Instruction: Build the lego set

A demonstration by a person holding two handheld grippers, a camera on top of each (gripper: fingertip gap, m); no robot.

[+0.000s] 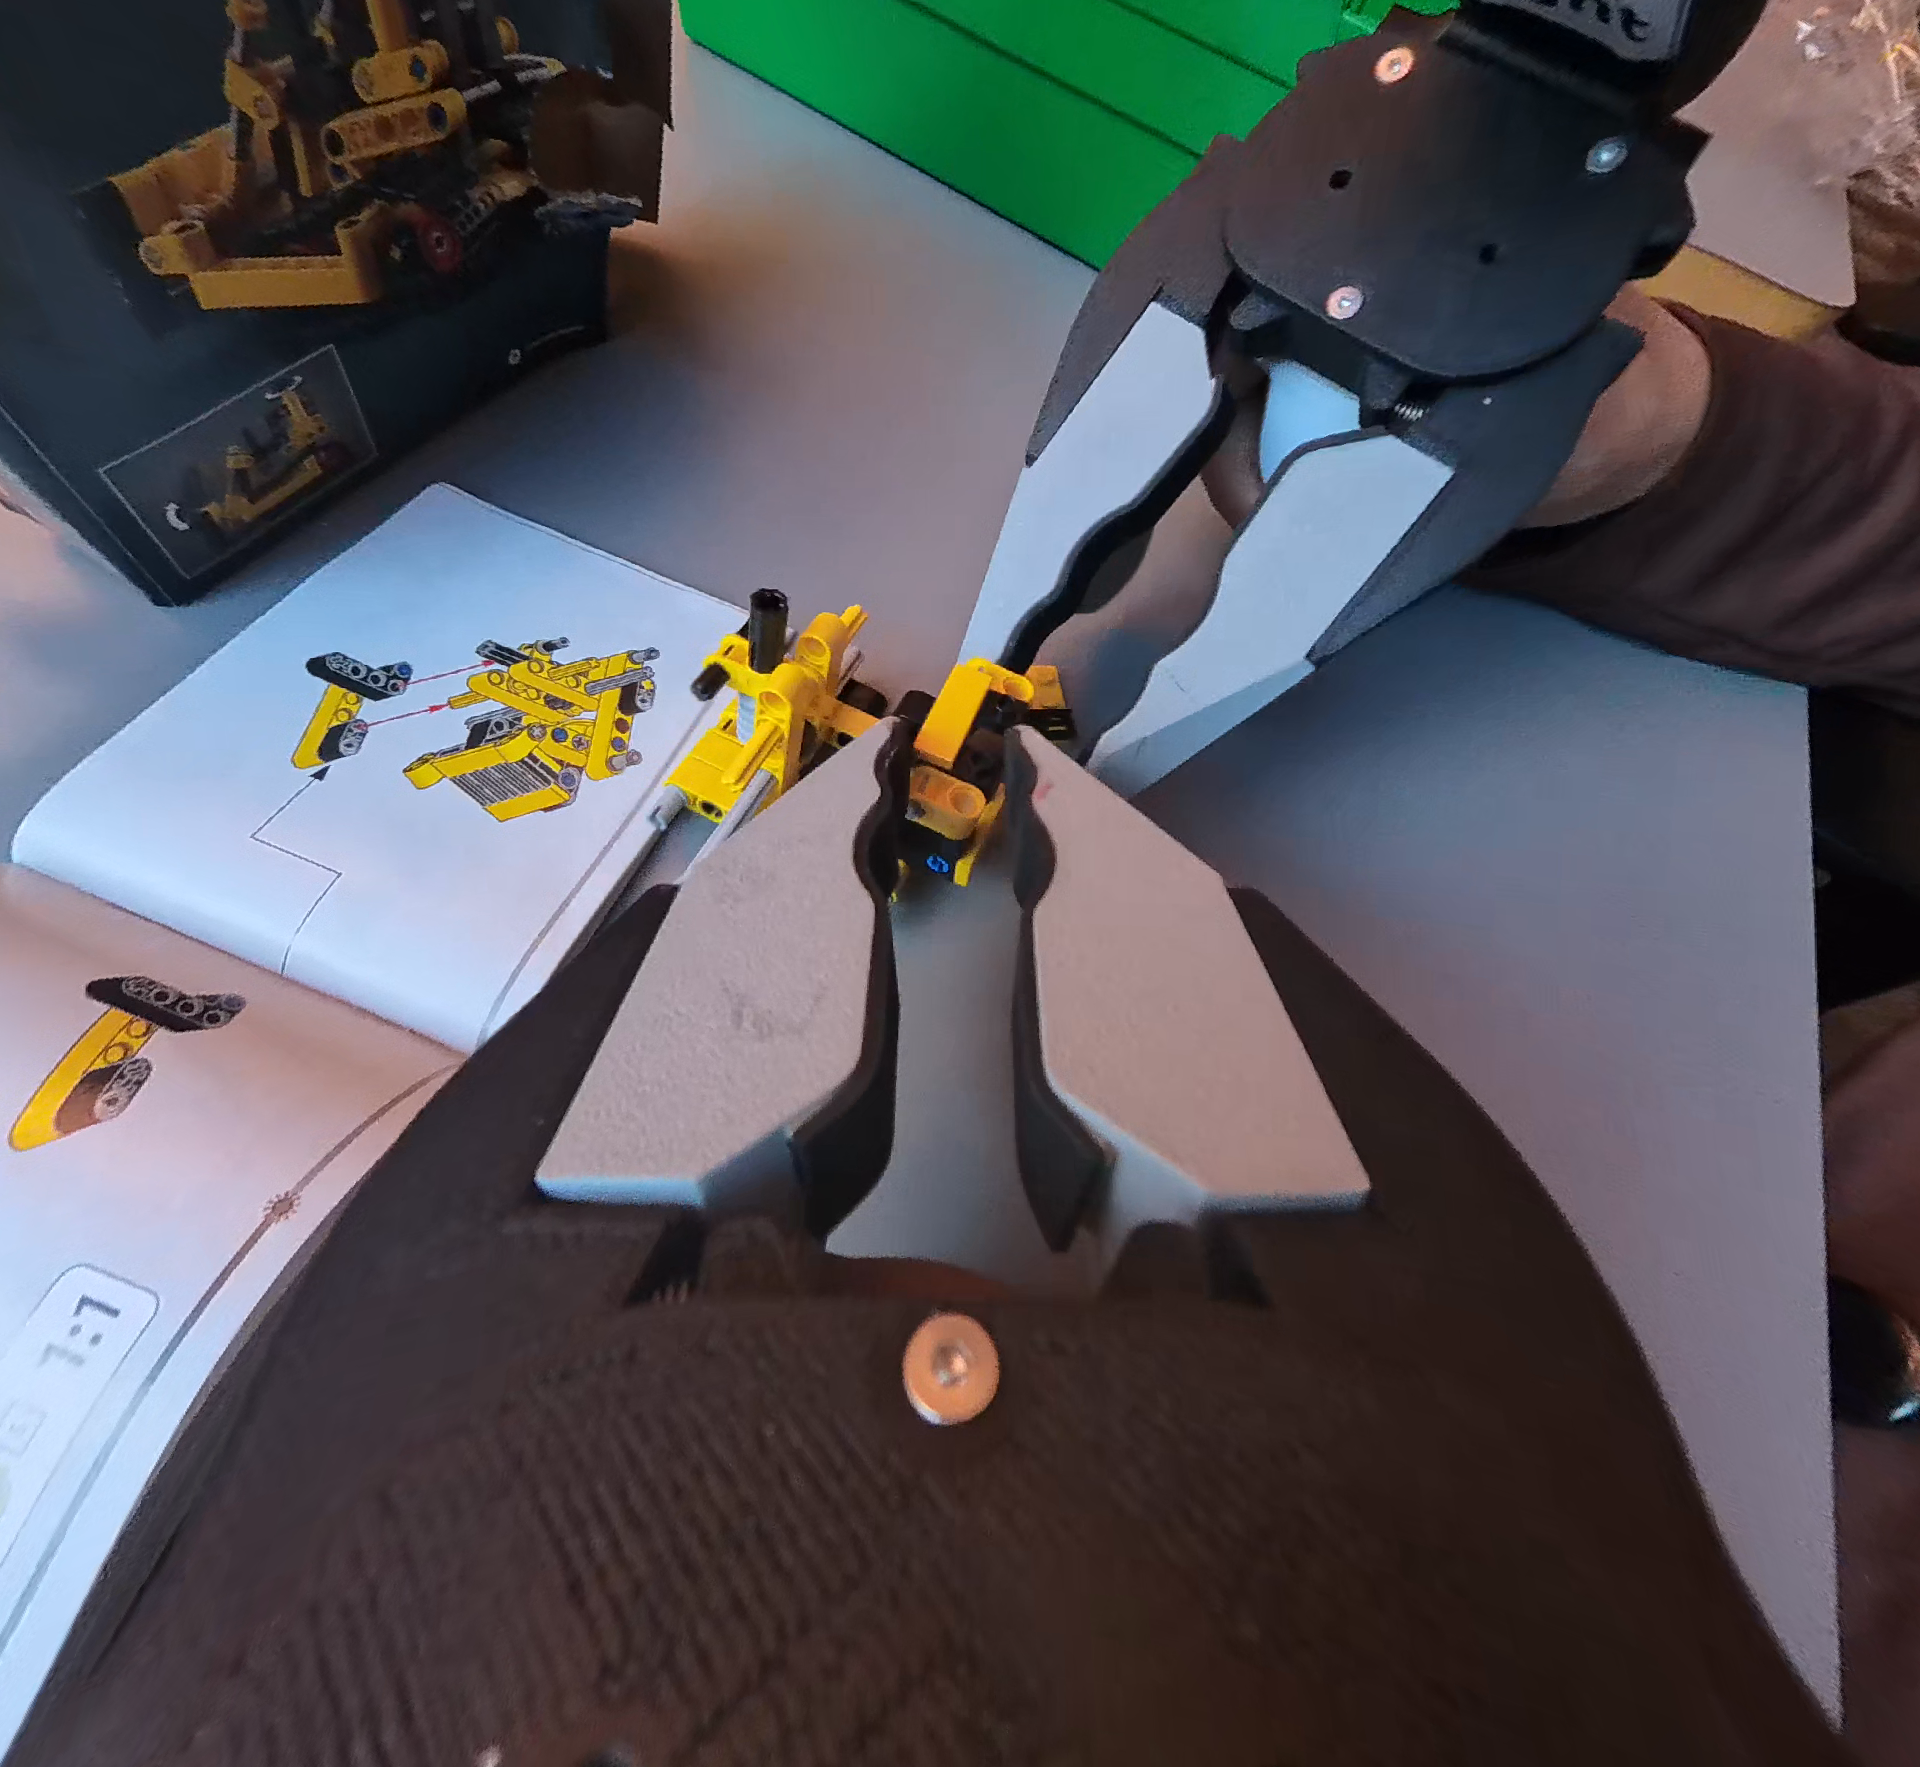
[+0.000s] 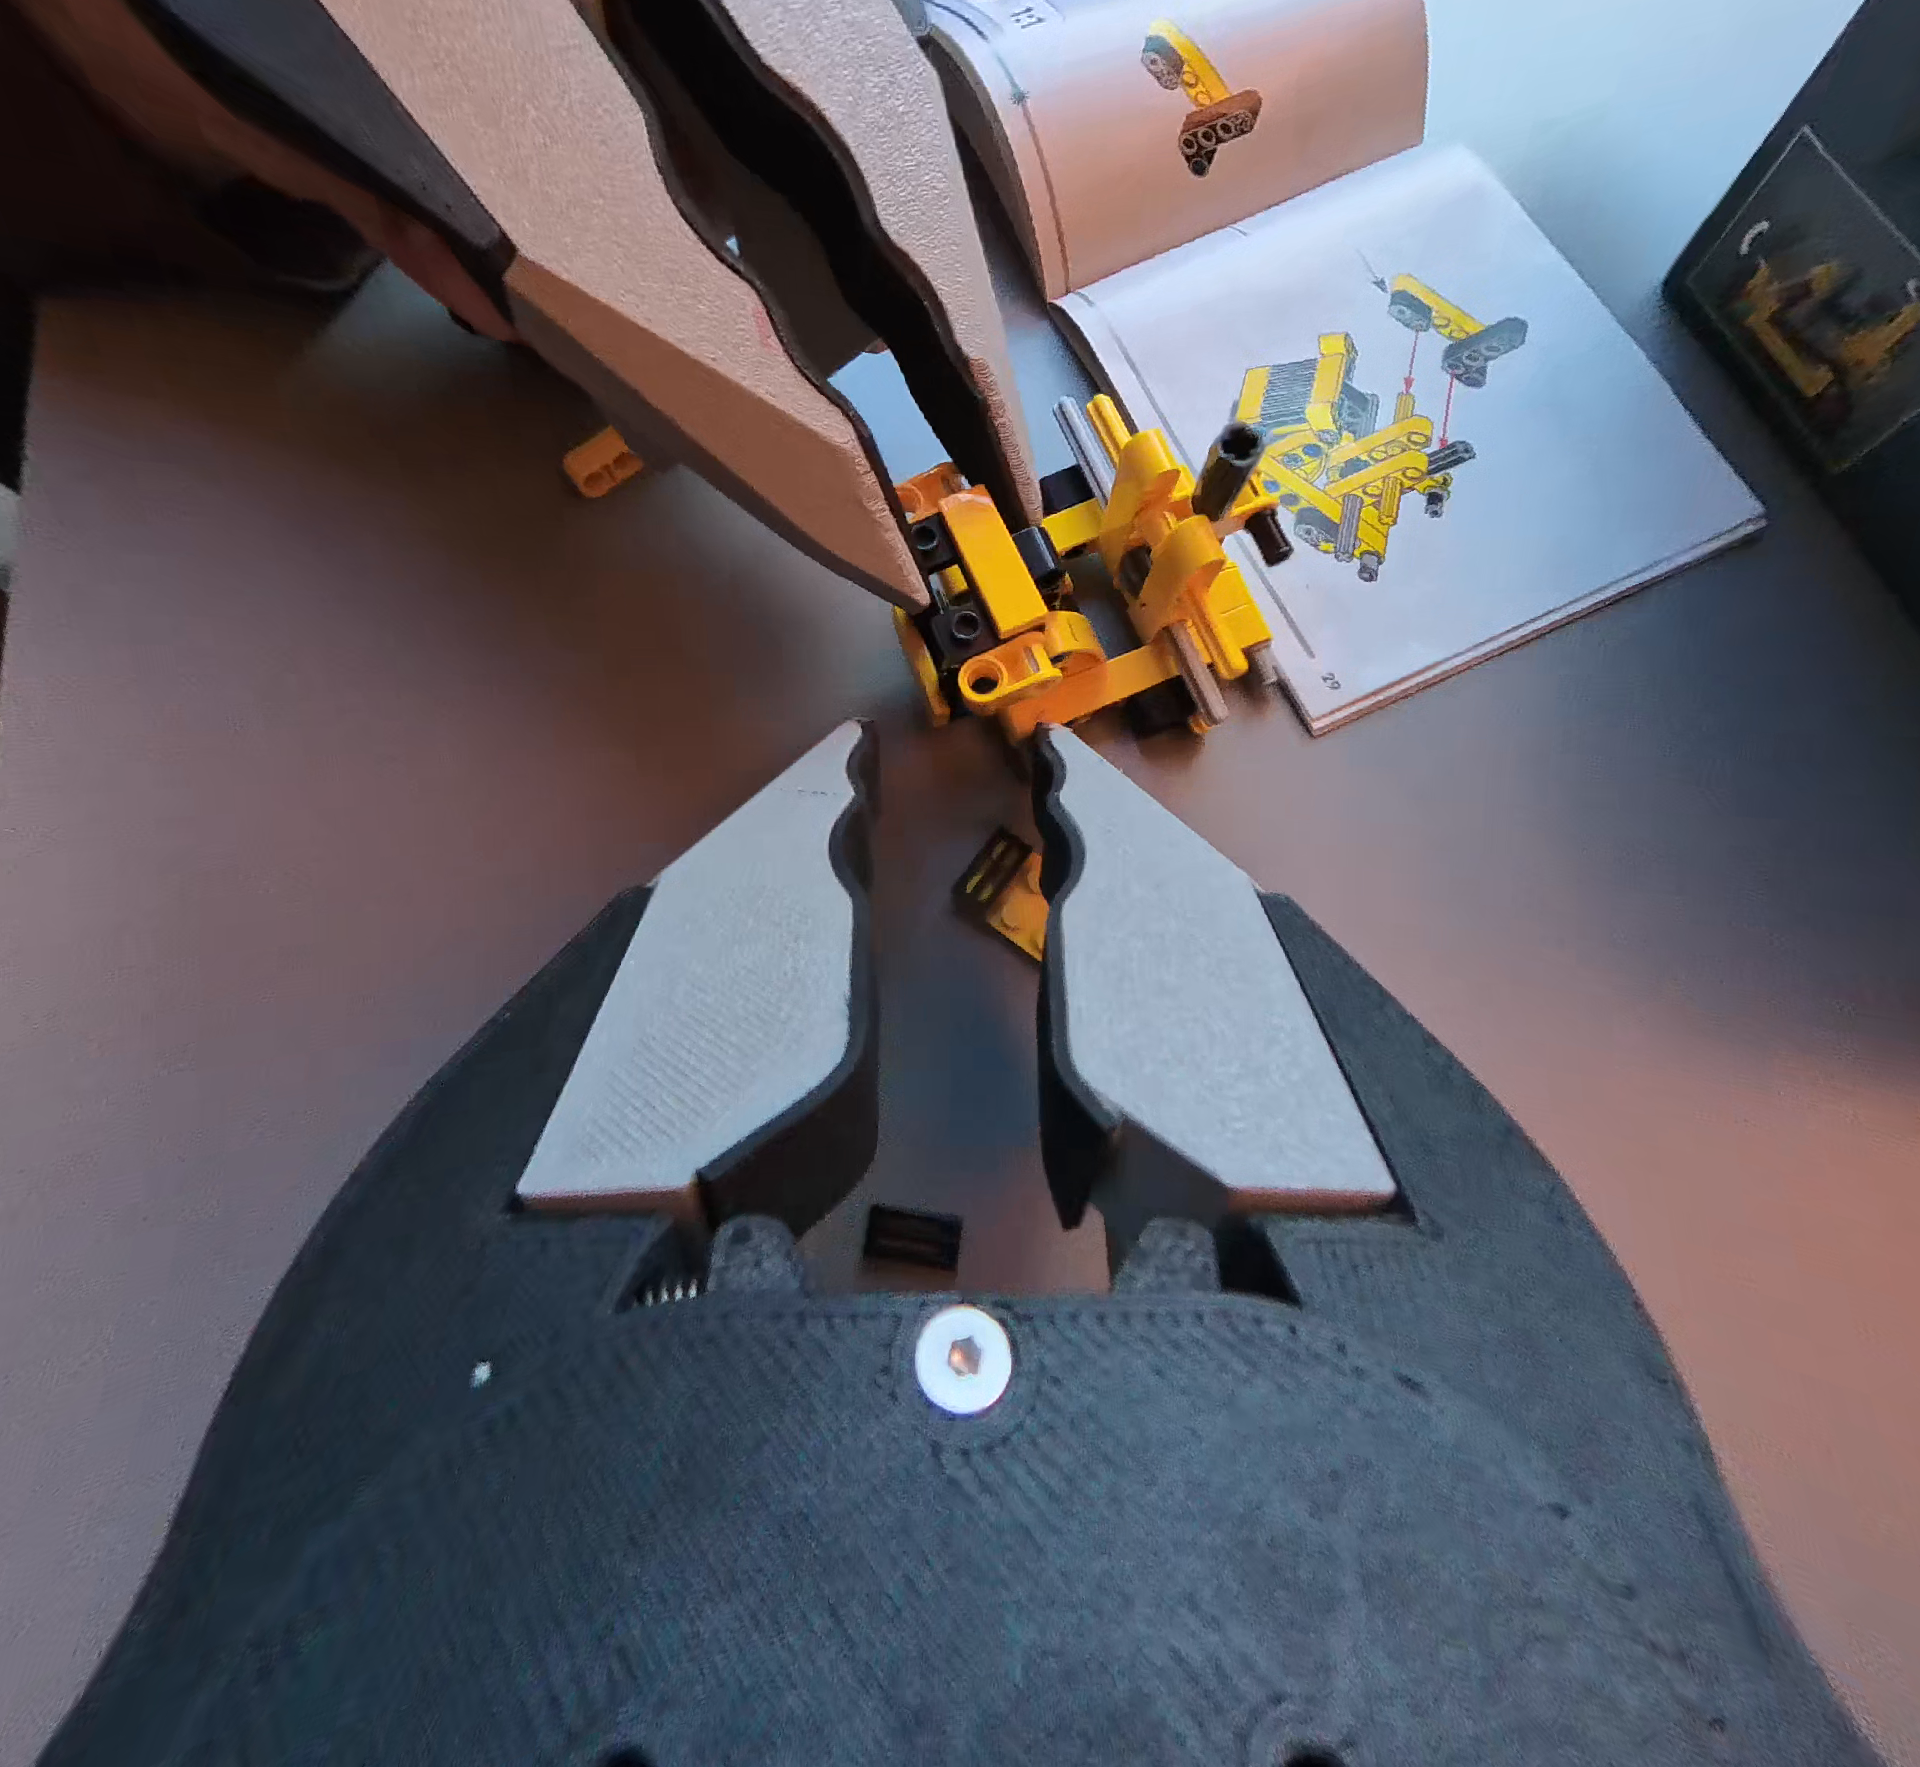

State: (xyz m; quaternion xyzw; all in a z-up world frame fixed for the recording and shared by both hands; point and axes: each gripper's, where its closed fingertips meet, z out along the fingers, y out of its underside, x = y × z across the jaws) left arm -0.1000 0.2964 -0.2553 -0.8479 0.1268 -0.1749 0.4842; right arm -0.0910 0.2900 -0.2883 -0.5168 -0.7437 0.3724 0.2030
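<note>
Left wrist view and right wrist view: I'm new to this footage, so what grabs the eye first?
The half-built yellow lego model sits mid-table, with the left gripper closed around its near end and the right gripper open beside it. Beside the model lies the open instruction booklet, and a bright green bin stands behind.

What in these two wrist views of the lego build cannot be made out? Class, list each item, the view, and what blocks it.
1. Left wrist view: whether the left tongs actually clamp the yellow model; their tips cover the contact.
2. Right wrist view: the small yellow-black piece, partly behind a right tongs finger.
3. Left wrist view: the green bin, cut off by the top edge.
</note>
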